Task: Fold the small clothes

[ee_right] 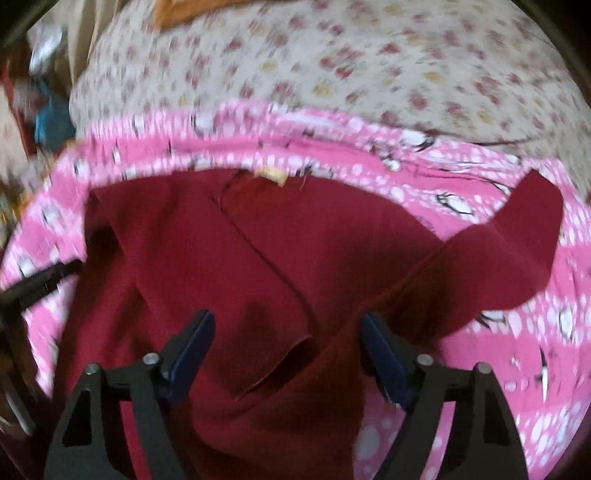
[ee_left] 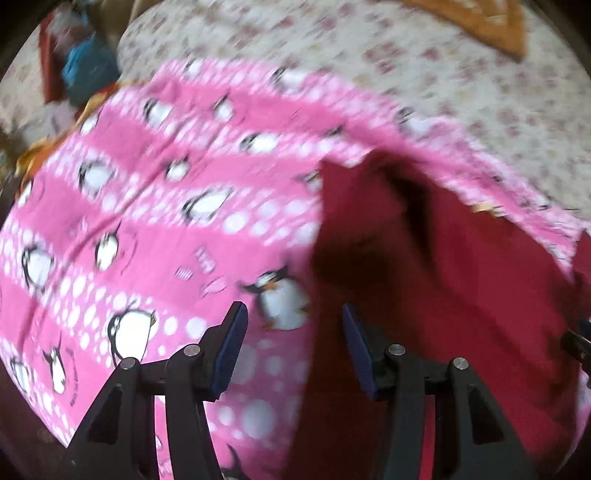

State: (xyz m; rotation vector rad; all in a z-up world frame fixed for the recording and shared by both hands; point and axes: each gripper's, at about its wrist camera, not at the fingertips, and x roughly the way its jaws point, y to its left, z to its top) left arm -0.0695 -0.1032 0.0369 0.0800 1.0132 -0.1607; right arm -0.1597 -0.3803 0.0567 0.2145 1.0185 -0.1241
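- Both views motion-blurred; fine detail unreliable.
- Small dark red knit garment [ee_right: 280, 254] lies spread on a pink fleece blanket printed with penguins and white dots [ee_left: 155, 206]. The blanket lies on a cream bedsheet with small red and yellow flowers [ee_right: 369, 62].
- In the right wrist view, one sleeve [ee_right: 517, 243] of the garment lies out to the right on the blanket. A small pale label [ee_right: 273, 173] shows at the neck edge, on the far side.
- In the left wrist view, the garment's edge runs just right of centre; a dark shadowed fold [ee_left: 406, 199] sits at its top.
- Left gripper [ee_left: 293, 314]: tongs apart, nothing between the blue pads; it is over the boundary between blanket and garment. Contact with cloth cannot be told.
- Right gripper [ee_right: 288, 321]: tongs apart, nothing held, above the middle of the garment near a loose hem fold [ee_right: 284, 358].
- Orange cloth [ee_left: 491, 26] lies at the far edge of the bedsheet.
- Blurred clutter, blue and red [ee_left: 85, 70], lies beyond the bed at far left.
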